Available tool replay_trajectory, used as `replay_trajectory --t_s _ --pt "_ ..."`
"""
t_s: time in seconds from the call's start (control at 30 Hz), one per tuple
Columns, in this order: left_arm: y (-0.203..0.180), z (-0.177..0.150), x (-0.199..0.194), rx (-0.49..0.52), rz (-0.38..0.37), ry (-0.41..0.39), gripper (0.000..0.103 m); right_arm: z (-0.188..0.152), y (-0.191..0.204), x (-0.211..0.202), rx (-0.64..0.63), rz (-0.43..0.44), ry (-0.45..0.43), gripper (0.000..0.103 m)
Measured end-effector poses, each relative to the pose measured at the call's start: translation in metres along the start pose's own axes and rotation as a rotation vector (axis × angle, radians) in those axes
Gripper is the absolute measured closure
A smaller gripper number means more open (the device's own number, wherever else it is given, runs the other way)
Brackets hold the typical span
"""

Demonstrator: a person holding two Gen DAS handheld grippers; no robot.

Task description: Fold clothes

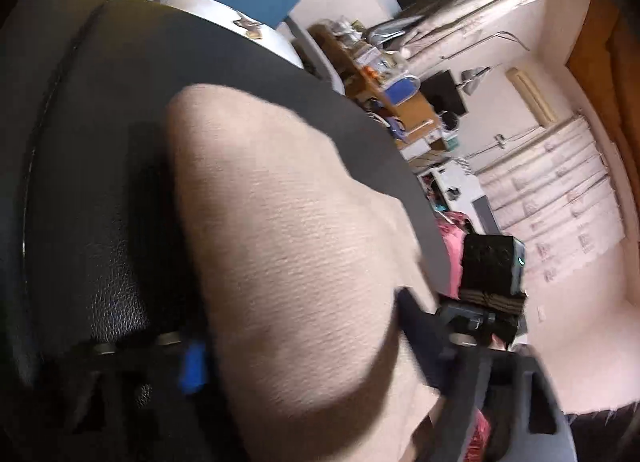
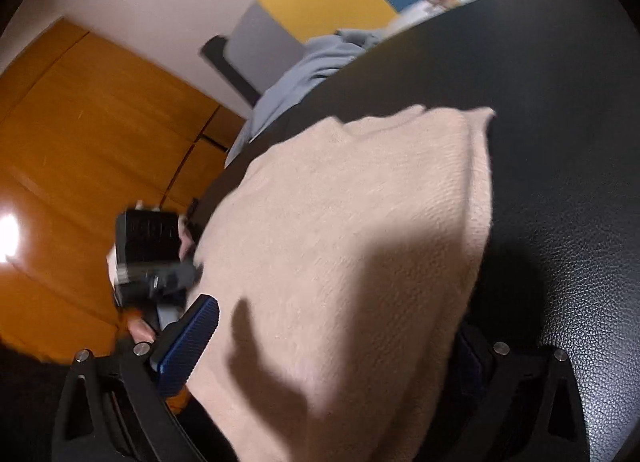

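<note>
Beige knit garment fills the centre of both views, draped over a black leather surface. The right hand-held gripper has its blue-padded fingers spread wide, cloth lying between them. The left hand-held gripper also straddles the fabric; whether it pinches, I cannot tell. Grey garment upper centre.

The beige knit cloth runs off the bottom edge in both wrist views and hides the middle of each claw. The desk clutter in the left view is too small to identify.
</note>
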State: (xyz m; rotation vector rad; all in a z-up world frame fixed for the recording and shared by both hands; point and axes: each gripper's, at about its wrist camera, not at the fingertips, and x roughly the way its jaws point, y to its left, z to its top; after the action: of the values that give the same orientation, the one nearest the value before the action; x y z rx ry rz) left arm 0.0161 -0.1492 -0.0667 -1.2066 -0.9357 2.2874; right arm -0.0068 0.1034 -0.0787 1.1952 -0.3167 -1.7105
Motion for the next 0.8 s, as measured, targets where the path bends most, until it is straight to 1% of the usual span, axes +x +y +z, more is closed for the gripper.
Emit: replay_trajectory --t_s 0.03,0.07,0.1,0.13,0.17,0.23,0.3,0.37,0.43,0.47,0.53,0.63,0.7,0.8 --pt "0.003 0.000 0.002 -0.016 -0.018 -0.002 0.044 -0.002 0.002 0.000 0.000 -0.040 -0.006 0.010" --pt "0.006 0.000 0.004 -0.032 -0.035 -0.003 0.047 -0.004 0.004 0.001 0.000 -0.081 -0.012 0.016" --pt "0.009 0.000 0.004 -0.055 -0.050 -0.006 0.050 -0.006 0.006 0.001 0.011 -0.101 -0.019 0.035" --pt "0.009 -0.001 0.000 -0.062 -0.051 -0.017 0.052 -0.008 0.006 0.001 0.032 -0.101 -0.028 0.054" --pt "0.006 -0.003 -0.005 -0.050 -0.043 -0.033 0.054 -0.010 0.007 0.001 0.053 -0.101 -0.037 0.054" --pt "0.000 -0.010 -0.022 -0.008 -0.033 -0.061 0.056 -0.014 0.018 0.007 0.051 -0.089 -0.033 0.054" --pt "0.000 -0.019 -0.048 0.004 -0.046 -0.100 0.058 -0.017 0.031 0.013 0.036 -0.067 -0.022 0.055" --pt "0.001 -0.029 -0.084 0.010 -0.031 -0.168 0.058 -0.018 0.046 0.018 0.017 -0.021 -0.010 0.055" --pt "0.002 -0.040 -0.121 0.019 -0.009 -0.239 0.058 -0.014 0.068 0.037 -0.009 0.049 0.003 0.055" --pt "0.001 -0.045 -0.144 0.024 0.016 -0.288 0.058 -0.011 0.084 0.051 -0.031 0.093 0.014 0.056" --pt "-0.001 -0.054 -0.195 0.034 0.088 -0.409 0.058 -0.001 0.115 0.078 -0.085 0.163 0.037 0.056" --pt "-0.005 -0.069 -0.272 0.050 0.197 -0.591 0.058 0.025 0.180 0.128 -0.182 0.294 0.076 0.056" --pt "-0.008 -0.078 -0.323 0.060 0.270 -0.712 0.058 0.047 0.231 0.160 -0.262 0.379 0.099 0.056" --pt "-0.012 -0.093 -0.399 0.075 0.381 -0.893 0.058 0.081 0.324 0.204 -0.413 0.496 0.129 0.056"
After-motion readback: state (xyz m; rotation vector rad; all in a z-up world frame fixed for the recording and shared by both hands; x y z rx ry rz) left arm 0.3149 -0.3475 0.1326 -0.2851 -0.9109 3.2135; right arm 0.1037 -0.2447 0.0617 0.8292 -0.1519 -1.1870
